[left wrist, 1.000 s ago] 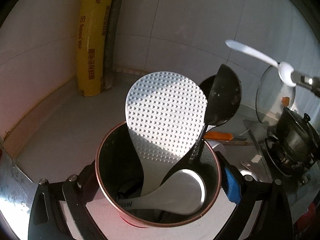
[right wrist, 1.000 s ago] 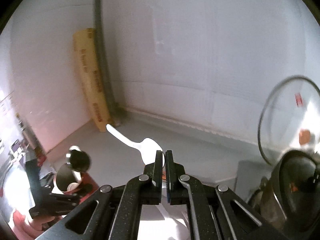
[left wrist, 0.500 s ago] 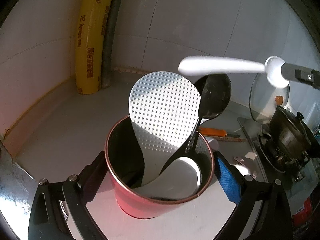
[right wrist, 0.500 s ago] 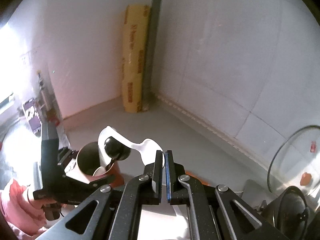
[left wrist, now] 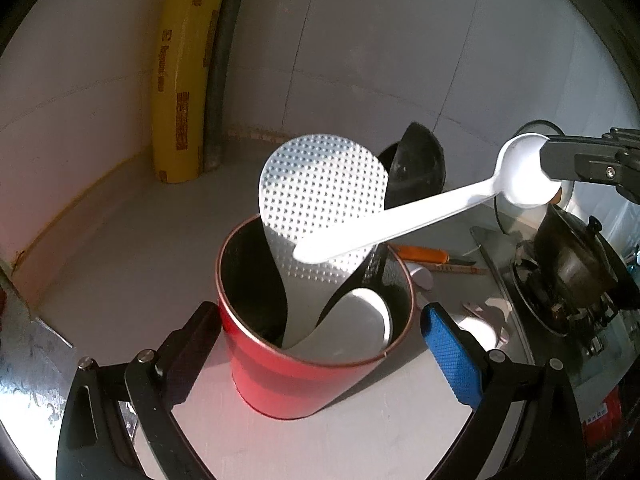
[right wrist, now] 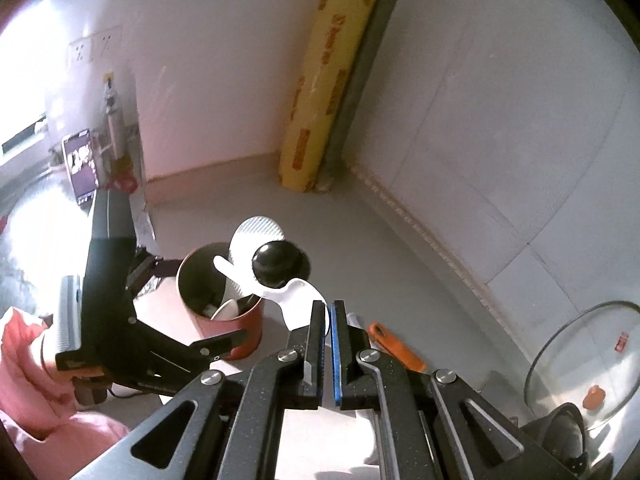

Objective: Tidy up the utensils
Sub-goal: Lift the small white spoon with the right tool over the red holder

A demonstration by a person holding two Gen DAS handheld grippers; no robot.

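Since a second ago the white spoon has swung down from high at two o'clock, so its handle tip now hovers over the red cup, across the dimpled rice paddle. The right gripper has its fingers clamped on the spoon's bowl, leaving the handle free to enter first. The left gripper brackets the cup, fingers spread wide against its sides, probably steadying it on the surface. A black ladle stands at one o'clock inside.

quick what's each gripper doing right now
left gripper: jaws spread wide around the red cup, steadying it.
right gripper: shut on the white spoon by its bowl.
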